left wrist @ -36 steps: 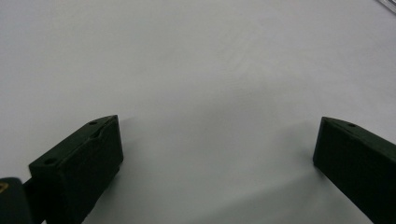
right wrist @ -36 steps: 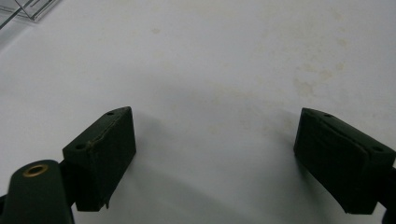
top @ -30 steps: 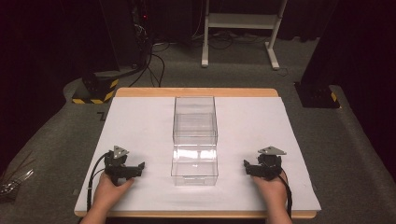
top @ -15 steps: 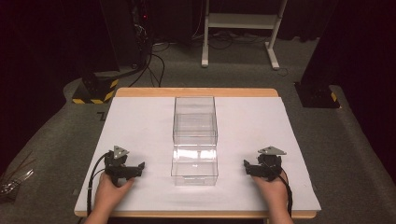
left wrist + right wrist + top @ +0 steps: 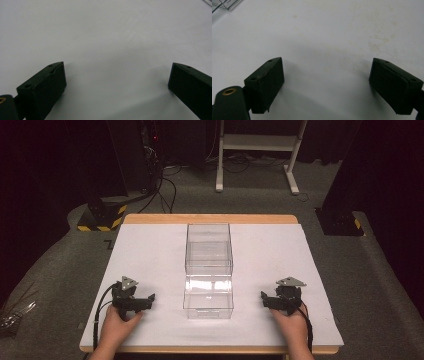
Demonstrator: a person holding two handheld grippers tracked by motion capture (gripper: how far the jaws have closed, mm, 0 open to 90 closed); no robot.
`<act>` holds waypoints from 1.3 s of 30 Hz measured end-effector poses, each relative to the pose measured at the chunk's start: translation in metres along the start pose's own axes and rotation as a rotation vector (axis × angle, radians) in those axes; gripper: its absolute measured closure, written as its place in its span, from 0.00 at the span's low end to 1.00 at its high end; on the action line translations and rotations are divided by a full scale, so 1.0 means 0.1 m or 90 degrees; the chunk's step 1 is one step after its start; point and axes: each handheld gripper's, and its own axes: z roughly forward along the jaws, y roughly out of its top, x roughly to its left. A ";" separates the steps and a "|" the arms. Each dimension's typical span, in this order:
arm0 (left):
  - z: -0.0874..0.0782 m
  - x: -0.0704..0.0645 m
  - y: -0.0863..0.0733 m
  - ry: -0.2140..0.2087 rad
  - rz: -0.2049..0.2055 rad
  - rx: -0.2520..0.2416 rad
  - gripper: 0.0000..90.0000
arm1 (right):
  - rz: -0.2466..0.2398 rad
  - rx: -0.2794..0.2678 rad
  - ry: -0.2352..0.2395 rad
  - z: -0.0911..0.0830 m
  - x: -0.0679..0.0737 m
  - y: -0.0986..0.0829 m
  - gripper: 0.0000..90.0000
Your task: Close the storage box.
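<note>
Right now both grippers wait beside a clear box, with nothing held.

Down in the lower left of the high view, the left gripper (image 5: 134,301) rests on the white tabletop (image 5: 150,260), and the right gripper (image 5: 281,300) rests in the lower right. Between them, in the middle of the frame, stands the clear box (image 5: 208,270); it looks like two see-through boxes, one behind the other, and it looks empty. Each gripper is near it but not touching. Looking along each gripper, its black fingers (image 5: 42,87) stand wide apart with only the white sheet between them, and a corner of the clear box (image 5: 225,5) peeks in at the upper left of the right gripper view. I think the work is at its very start. Next, a hand likely needs to lift, turn toward the box and line up on a thin wall.
</note>
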 end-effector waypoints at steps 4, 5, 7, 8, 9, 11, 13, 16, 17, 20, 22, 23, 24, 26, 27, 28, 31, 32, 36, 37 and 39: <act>0.00 0.00 0.00 -0.001 -0.002 0.000 0.02 | 0.001 0.001 0.013 0.00 -0.02 0.01 0.12; 0.00 0.00 0.00 -0.002 -0.004 0.000 0.02 | 0.002 0.000 0.019 0.00 -0.03 0.01 0.12; 0.00 0.00 0.00 -0.001 -0.002 0.000 0.02 | 0.004 -0.004 0.022 -0.01 -0.05 0.01 0.12; 0.00 0.00 0.00 -0.001 -0.001 0.000 0.02 | 0.003 -0.006 0.018 -0.01 -0.05 0.00 0.12; 0.00 0.00 0.00 0.000 0.000 0.000 0.02 | -0.002 -0.011 0.015 -0.03 -0.06 0.00 0.12; 0.00 0.00 0.00 0.000 0.000 0.000 0.02 | -0.018 -0.028 0.015 -0.07 -0.06 0.01 0.12; 0.00 0.00 0.00 0.000 0.000 0.000 0.02 | -0.015 -0.038 0.036 -0.11 -0.06 0.00 0.12; 0.00 0.00 0.00 0.000 0.000 0.000 0.02 | -0.012 -0.040 0.040 -0.12 -0.06 0.00 0.12; 0.00 0.00 0.00 0.000 0.000 0.000 0.02 | -0.009 -0.043 0.041 -0.13 -0.06 0.00 0.12; 0.00 0.00 0.00 0.000 0.000 0.000 0.02 | -0.014 -0.052 0.043 -0.15 -0.05 0.01 0.12; 0.00 0.00 0.00 0.000 0.000 0.000 0.02 | -0.017 -0.062 0.045 -0.16 -0.04 0.01 0.12; 0.00 0.00 0.00 0.000 0.000 0.000 0.02 | -0.018 -0.064 0.047 -0.16 -0.03 0.02 0.12; 0.00 0.00 0.00 0.000 0.000 0.000 0.02 | -0.020 -0.066 0.046 -0.18 -0.01 0.03 0.12; 0.00 0.00 0.00 0.000 0.000 0.000 0.02 | -0.026 -0.070 0.046 -0.20 0.01 0.04 0.12; 0.00 0.00 0.00 0.000 0.000 0.000 0.02 | -0.024 -0.074 0.050 -0.21 0.03 0.04 0.12; 0.00 0.00 0.00 -0.001 -0.002 0.000 0.02 | -0.025 -0.074 0.052 -0.22 0.04 0.05 0.12; 0.00 0.00 0.00 0.000 0.000 0.000 0.02 | -0.020 -0.075 0.058 -0.23 0.06 0.05 0.12; 0.00 0.00 0.00 0.000 0.000 0.000 0.02 | -0.023 -0.078 0.063 -0.24 0.07 0.06 0.12; 0.00 0.00 0.00 0.000 0.000 0.000 0.02 | -0.027 -0.092 0.072 -0.31 0.14 0.08 0.12; 0.00 0.00 0.00 0.000 0.000 0.000 0.02 | -0.027 -0.092 0.072 -0.31 0.14 0.08 0.12; 0.00 0.00 0.00 0.000 0.000 0.000 0.02 | -0.033 -0.103 0.074 -0.33 0.16 0.09 0.12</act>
